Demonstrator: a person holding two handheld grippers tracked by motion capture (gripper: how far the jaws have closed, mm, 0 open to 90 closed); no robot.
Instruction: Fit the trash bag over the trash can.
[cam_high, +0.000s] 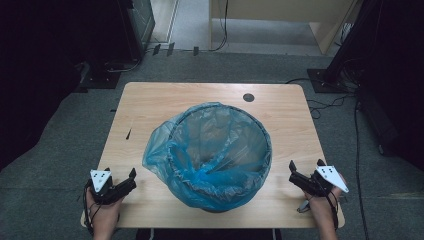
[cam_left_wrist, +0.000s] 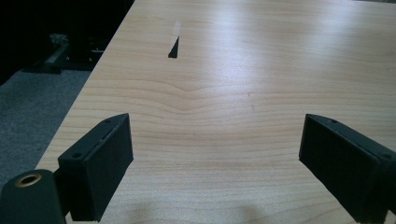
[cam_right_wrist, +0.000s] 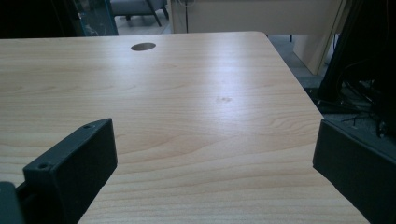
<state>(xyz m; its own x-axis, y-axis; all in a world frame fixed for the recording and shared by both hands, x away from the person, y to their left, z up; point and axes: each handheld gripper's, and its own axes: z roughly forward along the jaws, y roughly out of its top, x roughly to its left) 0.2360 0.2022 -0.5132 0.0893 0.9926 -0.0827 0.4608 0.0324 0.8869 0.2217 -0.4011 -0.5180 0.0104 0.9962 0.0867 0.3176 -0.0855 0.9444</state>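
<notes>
Item: round waste bin (cam_high: 220, 192) lined with a blue plastic bin bag (cam_high: 200, 145), standing at the middle of the wooden counter (cam_high: 150, 100), nearer the person's edge than the far edge. The bag's mouth is folded out over the rim all the way round; on the left side the overhang bulges loose and baggy, on the near side it hangs well down the wall. Inside, the film lies crumpled against the walls; whether anything lies at the bottom cannot be told

Left gripper (cam_high: 120, 184): at the near left corner of the counter, well apart from the bin, jaws spread wide and holding nothing. The left gripper view looks across bare wood toward a small dark triangular mark (cam_left_wrist: 174, 48)

Right gripper (cam_high: 306, 169): at the near right edge of the counter, also well apart from the bin, jaws wide and unloaded. The right gripper view looks along bare wood to a round cable hole (cam_right_wrist: 143, 46) near the far edge

Step in hand, as judged: start position, both grippers flanking the bin, bag not yet touched

Next move, as judged: each gripper travels inward to its side of the rim and pinches the thin folded film alone, not the bin's wall; the loose left bulge offers the easier hold
</notes>
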